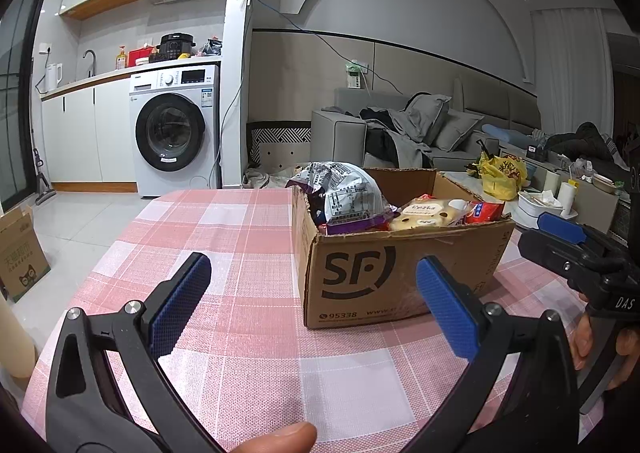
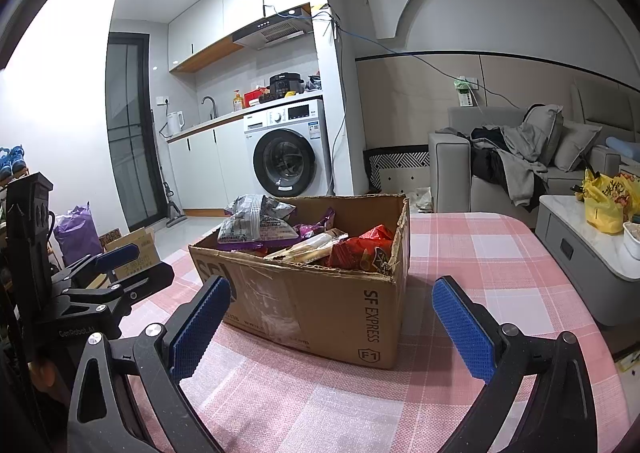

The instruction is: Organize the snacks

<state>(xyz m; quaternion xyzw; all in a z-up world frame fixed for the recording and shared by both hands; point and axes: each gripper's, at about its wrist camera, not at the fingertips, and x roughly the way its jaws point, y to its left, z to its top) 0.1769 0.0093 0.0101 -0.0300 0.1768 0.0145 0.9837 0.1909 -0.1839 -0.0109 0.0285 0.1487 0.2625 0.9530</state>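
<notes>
We record one cardboard box (image 1: 394, 277) on the pink checked tablecloth (image 1: 224, 333), holding every snack in view: a grey-and-purple bag (image 1: 348, 197), a cream bun pack (image 1: 424, 215), red packets (image 2: 360, 249). Our left gripper (image 1: 312, 293) and right gripper (image 2: 332, 325) hang just short of it, jaws spread, empty. This fits snacks packed, or snacks awaiting sorting; we cannot tell which

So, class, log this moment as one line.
left gripper: open, empty | right gripper: open, empty | snacks: in cardboard box | box: on table
</notes>
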